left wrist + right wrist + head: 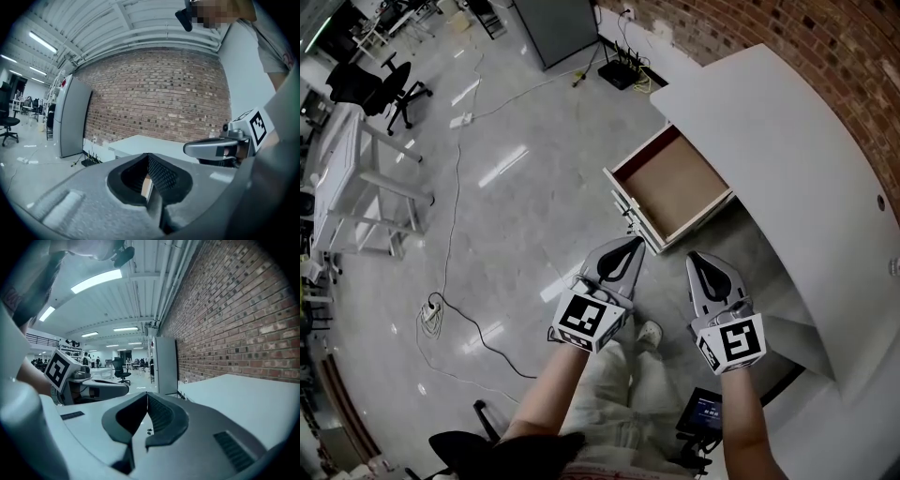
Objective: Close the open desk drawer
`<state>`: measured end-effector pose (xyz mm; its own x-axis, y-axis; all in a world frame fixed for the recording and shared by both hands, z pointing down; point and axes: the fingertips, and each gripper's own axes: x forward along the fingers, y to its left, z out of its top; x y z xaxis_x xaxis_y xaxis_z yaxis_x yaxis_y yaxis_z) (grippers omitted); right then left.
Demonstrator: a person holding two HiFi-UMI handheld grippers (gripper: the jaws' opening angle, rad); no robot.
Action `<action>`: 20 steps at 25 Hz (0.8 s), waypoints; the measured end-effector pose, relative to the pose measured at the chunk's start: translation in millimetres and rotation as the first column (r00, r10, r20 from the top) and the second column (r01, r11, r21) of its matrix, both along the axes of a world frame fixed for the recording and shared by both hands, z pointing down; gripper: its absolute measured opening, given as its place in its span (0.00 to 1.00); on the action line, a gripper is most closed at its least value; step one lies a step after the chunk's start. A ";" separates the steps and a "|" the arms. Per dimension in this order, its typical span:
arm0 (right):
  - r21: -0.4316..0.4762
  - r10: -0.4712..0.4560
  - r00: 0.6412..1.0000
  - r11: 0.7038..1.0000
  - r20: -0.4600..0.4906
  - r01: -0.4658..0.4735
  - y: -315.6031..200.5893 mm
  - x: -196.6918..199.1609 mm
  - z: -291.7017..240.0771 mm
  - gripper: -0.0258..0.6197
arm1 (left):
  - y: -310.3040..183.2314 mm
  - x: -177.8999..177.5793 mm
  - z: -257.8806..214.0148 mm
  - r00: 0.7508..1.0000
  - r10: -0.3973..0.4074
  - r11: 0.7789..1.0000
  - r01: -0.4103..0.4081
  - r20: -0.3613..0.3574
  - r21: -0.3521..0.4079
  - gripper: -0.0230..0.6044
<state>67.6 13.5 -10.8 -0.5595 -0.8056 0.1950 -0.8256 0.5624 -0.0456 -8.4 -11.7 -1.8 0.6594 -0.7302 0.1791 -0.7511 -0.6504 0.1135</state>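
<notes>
I judge this the approach: my left gripper (628, 246) and right gripper (697, 258), both pinched together on nothing, hang just short of the drawer (670, 187) standing open from the desk (787, 131), so next I press its front inward.

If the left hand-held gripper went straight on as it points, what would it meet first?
Probably the front panel of the open drawer, just ahead of the left hand-held gripper; depth is unclear.

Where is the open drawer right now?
Head view, centre-right: the white drawer with a brown inside juts from the white desk, just beyond the left gripper.
</notes>
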 end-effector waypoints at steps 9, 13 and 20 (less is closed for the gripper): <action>-0.037 -0.030 0.998 0.999 -0.051 0.028 -20.1 11.9 67.5 0.06 | -25.6 -0.4 70.3 1.000 -0.010 0.999 0.011 0.018 -0.050 0.05; -0.056 -0.055 0.997 0.997 -0.061 0.052 -26.2 1.8 101.0 0.06 | -33.9 1.9 106.1 1.000 -0.013 0.997 0.014 0.021 -0.071 0.05; -0.117 -0.060 0.997 0.992 -0.041 0.055 -30.4 -25.8 164.2 0.06 | -49.3 -5.6 161.9 1.000 -0.024 0.995 0.024 0.000 -0.099 0.05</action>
<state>41.8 -16.9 153.4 -0.5928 -0.7429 0.3110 -0.7948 0.6020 -0.0771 -13.9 -61.0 160.0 0.6423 -0.7243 0.2508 -0.7660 -0.6179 0.1773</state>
